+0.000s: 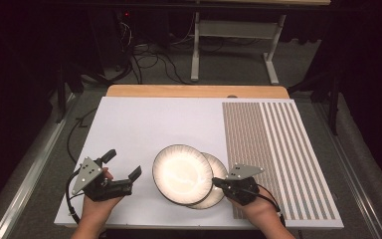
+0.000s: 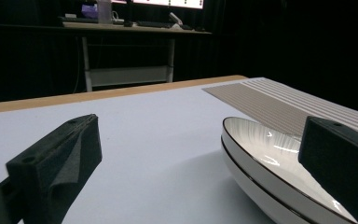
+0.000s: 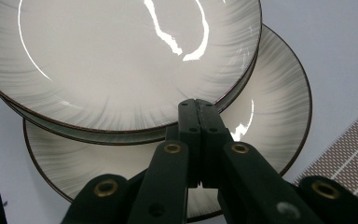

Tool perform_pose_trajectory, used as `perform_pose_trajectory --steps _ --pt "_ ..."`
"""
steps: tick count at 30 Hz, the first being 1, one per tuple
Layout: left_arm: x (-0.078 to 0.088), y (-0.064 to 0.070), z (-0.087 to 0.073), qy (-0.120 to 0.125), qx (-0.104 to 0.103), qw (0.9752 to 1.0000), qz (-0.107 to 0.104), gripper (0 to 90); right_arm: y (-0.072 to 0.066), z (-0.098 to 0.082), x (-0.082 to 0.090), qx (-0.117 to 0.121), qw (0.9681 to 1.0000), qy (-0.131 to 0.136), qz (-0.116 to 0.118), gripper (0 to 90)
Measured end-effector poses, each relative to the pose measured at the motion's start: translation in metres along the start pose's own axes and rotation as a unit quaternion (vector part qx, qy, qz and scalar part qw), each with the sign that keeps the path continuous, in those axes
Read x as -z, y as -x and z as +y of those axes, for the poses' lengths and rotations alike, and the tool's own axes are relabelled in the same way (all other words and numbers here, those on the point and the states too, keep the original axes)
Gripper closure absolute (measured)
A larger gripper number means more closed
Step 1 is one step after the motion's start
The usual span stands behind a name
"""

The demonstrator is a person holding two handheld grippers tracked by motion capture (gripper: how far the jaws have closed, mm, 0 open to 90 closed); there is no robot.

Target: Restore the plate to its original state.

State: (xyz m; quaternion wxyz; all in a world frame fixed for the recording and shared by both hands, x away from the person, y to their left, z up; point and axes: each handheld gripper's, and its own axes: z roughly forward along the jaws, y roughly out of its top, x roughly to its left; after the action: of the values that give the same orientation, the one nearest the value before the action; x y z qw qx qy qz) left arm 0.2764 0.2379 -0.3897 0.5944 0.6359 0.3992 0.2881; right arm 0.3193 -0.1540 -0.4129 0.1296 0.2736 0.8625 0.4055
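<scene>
The closed right gripper (image 1: 218, 182) rests over the lower plate (image 1: 218, 196), tips beside the upper plate (image 1: 182, 174); left gripper (image 1: 123, 165) gapes empty

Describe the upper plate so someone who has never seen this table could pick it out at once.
On the white board covering the table, left of its striped patch, two pale, dark-rimmed plates overlap near the front edge. The upper plate lies more to the left with its whole round face showing, while the lower plate peeks out as a crescent beside the right gripper.
</scene>
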Motion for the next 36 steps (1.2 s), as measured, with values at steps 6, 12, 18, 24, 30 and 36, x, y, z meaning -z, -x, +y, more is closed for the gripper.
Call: perform_pose_trajectory --steps 6,12,18,24,30,36 --pt "-0.0004 -0.0006 -0.0007 -0.001 0.003 1.0 -0.001 0.0 0.0007 -0.0001 0.0 0.001 1.0 0.0 0.0 90.0" --pt "0.0002 -0.001 -0.0001 -0.002 0.004 1.0 -0.003 0.1 0.0008 0.0 0.0 0.001 1.0 0.0 0.0 90.0" --pt "0.0006 -0.0021 -0.0005 0.0 0.008 1.0 -0.002 0.1 0.001 0.0001 -0.0001 0.001 1.0 0.0 0.0 90.0" --pt "0.0001 -0.0025 -0.0013 -0.001 0.01 1.0 -0.001 0.1 0.0009 0.0001 0.0 -0.004 1.0 0.002 -0.001 90.0" --pt "0.0007 -0.0033 -0.0013 0.0 0.01 0.9999 0.001 0.1 0.0031 0.0001 0.0016 -0.008 1.0 0.003 -0.002 90.0" --pt "0.0005 -0.0032 -0.0015 0.001 0.01 0.9999 0.001 0.2 0.004 -0.0001 0.0027 -0.013 0.9999 0.006 -0.004 90.0"
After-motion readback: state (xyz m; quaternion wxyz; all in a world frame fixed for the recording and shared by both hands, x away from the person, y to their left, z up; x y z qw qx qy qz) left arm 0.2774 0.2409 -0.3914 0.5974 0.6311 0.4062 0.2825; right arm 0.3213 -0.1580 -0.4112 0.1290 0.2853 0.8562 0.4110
